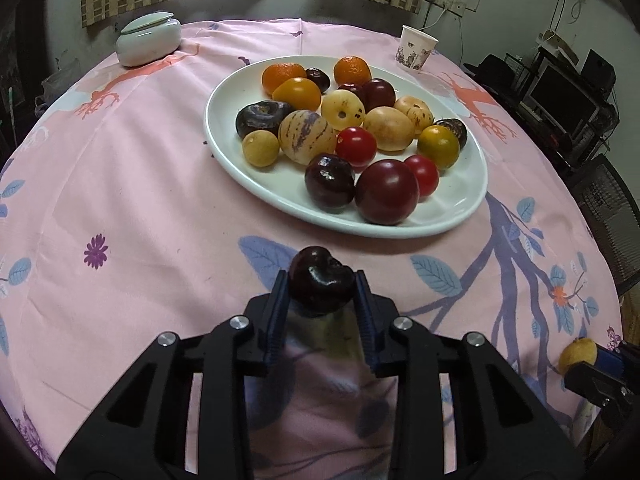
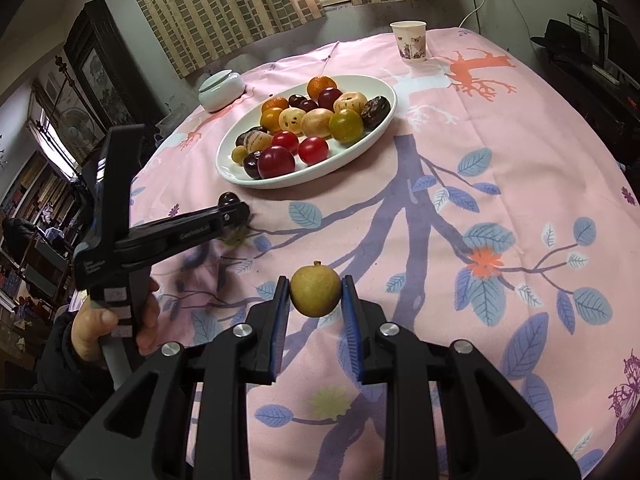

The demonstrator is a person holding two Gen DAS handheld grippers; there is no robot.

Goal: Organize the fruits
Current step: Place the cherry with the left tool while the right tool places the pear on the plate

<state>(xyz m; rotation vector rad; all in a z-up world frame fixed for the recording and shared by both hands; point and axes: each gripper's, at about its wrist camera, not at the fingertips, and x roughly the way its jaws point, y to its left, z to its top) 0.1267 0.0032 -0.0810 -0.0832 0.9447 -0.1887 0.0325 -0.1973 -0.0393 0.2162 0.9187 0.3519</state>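
A white oval plate (image 1: pixel 280 196) (image 2: pixel 360 152) on the pink tablecloth holds several fruits: oranges, red and yellow tomatoes, dark plums, pale striped melons. My left gripper (image 1: pixel 322 286) is shut on a dark cherry (image 1: pixel 320 284), just in front of the plate's near rim. In the right wrist view the left gripper (image 2: pixel 236 210) shows from the side, with the dark cherry (image 2: pixel 229 200) at its tip. My right gripper (image 2: pixel 315 294) is shut on a small yellow-green fruit (image 2: pixel 315 290) above the cloth, nearer than the plate. That yellow fruit (image 1: pixel 578 354) also peeks in at the left wrist view's right edge.
A pale lidded jar (image 1: pixel 149 38) (image 2: pixel 221 88) stands behind the plate at the left. A paper cup (image 1: pixel 416 48) (image 2: pixel 408 42) stands at the back right. A hand (image 2: pixel 108 328) holds the left gripper's handle. Shelves and dark furniture surround the round table.
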